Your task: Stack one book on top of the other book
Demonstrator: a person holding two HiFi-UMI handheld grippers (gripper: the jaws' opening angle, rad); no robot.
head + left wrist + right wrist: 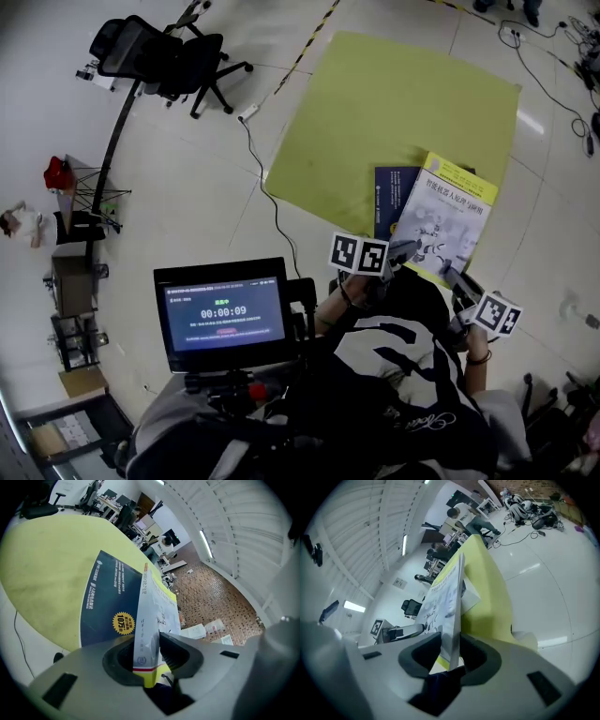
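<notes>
A white-and-yellow book (448, 217) hangs tilted over the yellow mat (394, 103), held by its near edge. It partly overlaps a dark blue book (392, 192) that lies flat on the mat. My left gripper (403, 251) is shut on the white book's near left corner, and my right gripper (456, 278) is shut on its near right corner. In the left gripper view the white book (151, 613) stands edge-on between the jaws of that gripper (149, 656), above the blue book (105, 602). In the right gripper view the same book (444, 599) is clamped in that gripper (450, 654).
The mat lies on a pale tiled floor. A black office chair (161, 54) stands far left, and a cable (268, 192) with a power strip runs past the mat's left edge. A small monitor (223, 314) sits on the person's chest rig. Shelves and boxes line the left wall.
</notes>
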